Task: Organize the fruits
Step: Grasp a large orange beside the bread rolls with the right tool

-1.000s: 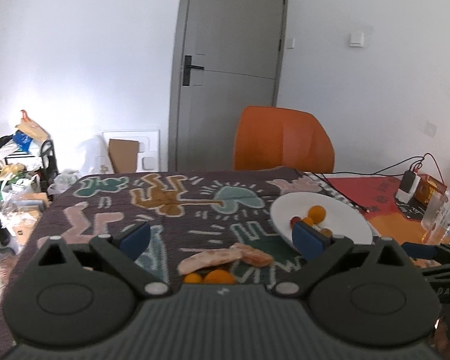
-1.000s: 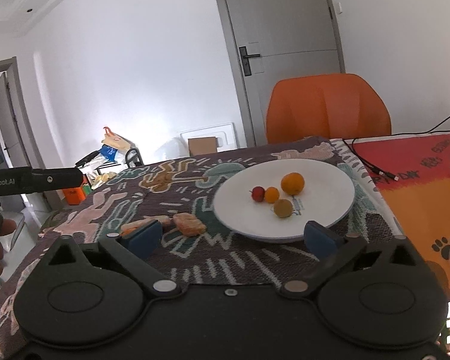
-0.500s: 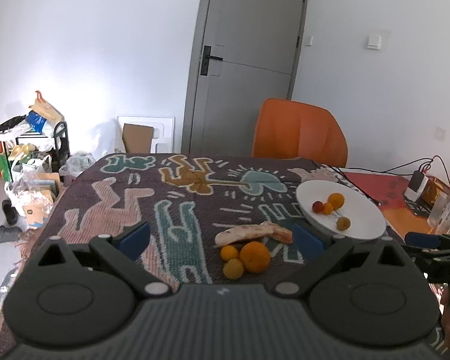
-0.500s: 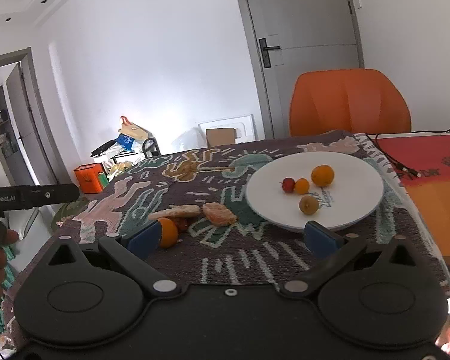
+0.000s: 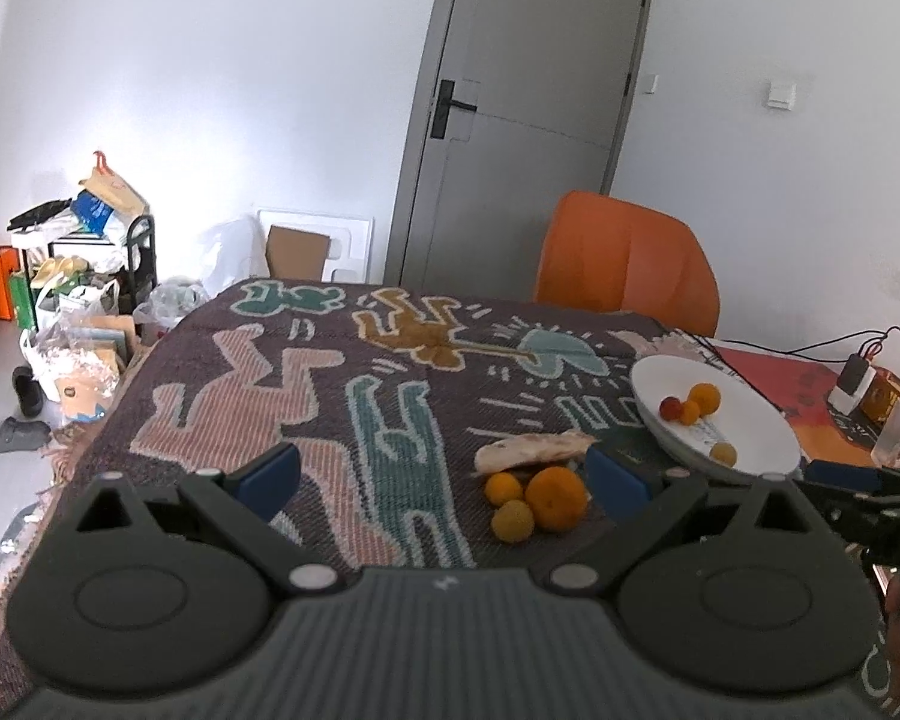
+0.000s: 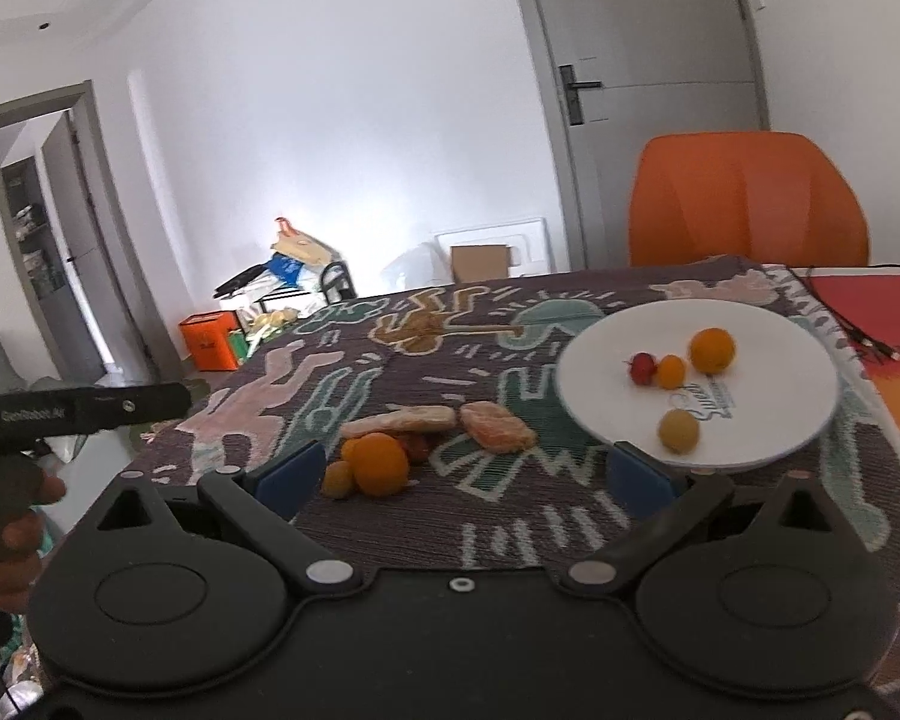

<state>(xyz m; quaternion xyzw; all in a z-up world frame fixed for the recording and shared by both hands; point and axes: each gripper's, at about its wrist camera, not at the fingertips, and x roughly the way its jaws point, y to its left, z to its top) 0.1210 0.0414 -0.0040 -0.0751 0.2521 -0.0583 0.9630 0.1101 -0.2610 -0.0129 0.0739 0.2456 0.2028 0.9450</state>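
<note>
A white plate [image 6: 768, 330] [image 5: 744, 420] on the patterned cloth holds an orange [image 6: 712, 349], a small orange fruit [image 6: 670, 371], a red fruit [image 6: 642, 366] and a yellow fruit [image 6: 678, 430]. Left of the plate a large orange [image 6: 380, 464] [image 5: 556, 497] lies on the cloth with two small yellow-orange fruits [image 5: 512, 520] [image 5: 503, 488]. My left gripper [image 5: 444, 480] is open and empty, just short of this pile. My right gripper [image 6: 465, 480] is open and empty, near the plate's front edge.
Two pieces of bread [image 6: 405, 420] [image 6: 498, 426] lie behind the loose fruit. An orange chair [image 6: 744, 198] stands at the far edge. A red mat with cables and a charger [image 5: 852, 375] lies right of the plate. Clutter [image 5: 72, 300] sits on the floor at left.
Both grippers have pulled back and risen; the loose oranges and bread have come fully into view. The fruit and plate have not moved.
</note>
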